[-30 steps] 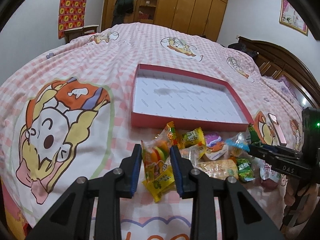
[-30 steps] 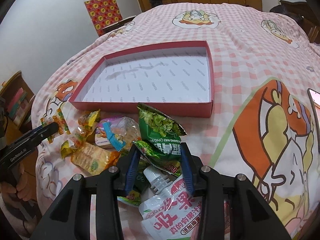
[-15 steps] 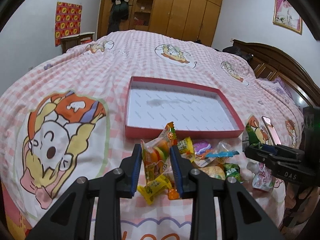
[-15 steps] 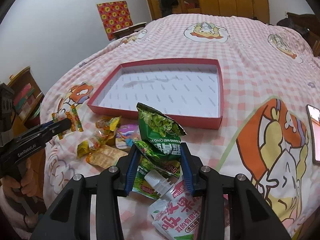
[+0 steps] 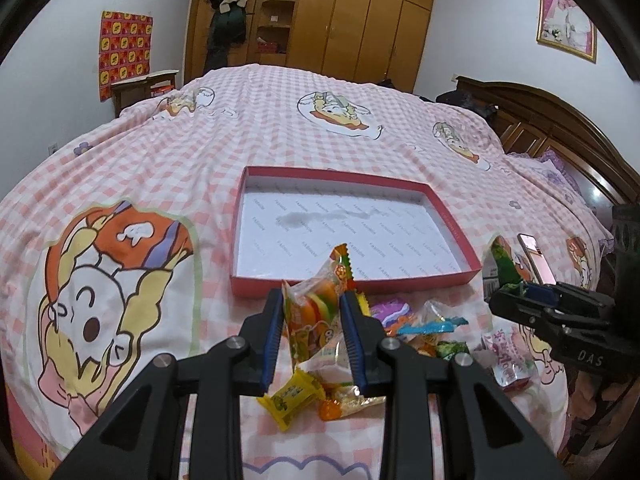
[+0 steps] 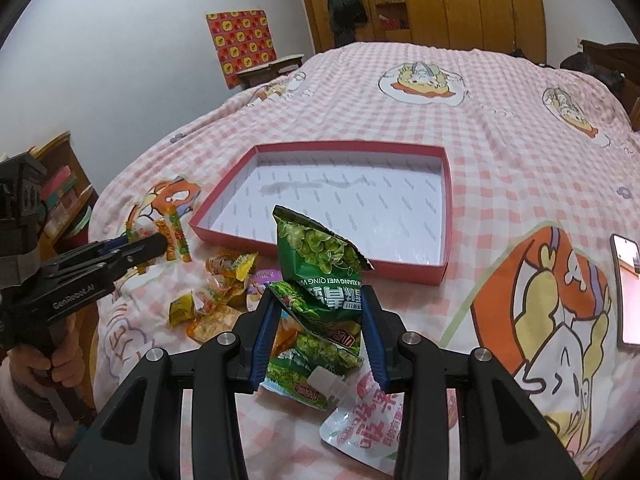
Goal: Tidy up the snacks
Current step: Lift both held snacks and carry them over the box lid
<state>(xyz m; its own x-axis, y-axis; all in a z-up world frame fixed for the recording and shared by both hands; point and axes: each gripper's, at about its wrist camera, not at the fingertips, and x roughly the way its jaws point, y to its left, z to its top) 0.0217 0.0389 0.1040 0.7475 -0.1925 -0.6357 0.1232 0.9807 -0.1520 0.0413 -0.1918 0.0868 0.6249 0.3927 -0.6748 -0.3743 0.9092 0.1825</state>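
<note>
My left gripper point(image 5: 312, 312) is shut on an orange burger-candy packet point(image 5: 316, 312), held up off the bed in front of the shallow red box point(image 5: 256, 288). My right gripper point(image 6: 318, 308) is shut on a green pea-snack bag point(image 6: 320, 264), lifted above the snack pile. The red box point(image 6: 448, 216) has a white printed floor with nothing in it. Loose snacks lie on the pink checked bedspread in front of the box: a yellow candy point(image 5: 290, 396), a purple pack point(image 5: 390, 308), a white-and-pink spout pouch point(image 6: 372, 416) and another green bag point(image 6: 308, 356).
A phone point(image 6: 628, 288) lies on the bedspread to the right of the box. A wooden headboard point(image 5: 560, 120) runs along the right; a wardrobe point(image 5: 360, 20) stands behind the bed. A hand point(image 6: 36, 364) holds the other gripper's handle at the bed's left edge.
Both grippers have risen with their packets still gripped, so the snack pile and box now look lower and farther away. The green bag has come clear of the pile.
</note>
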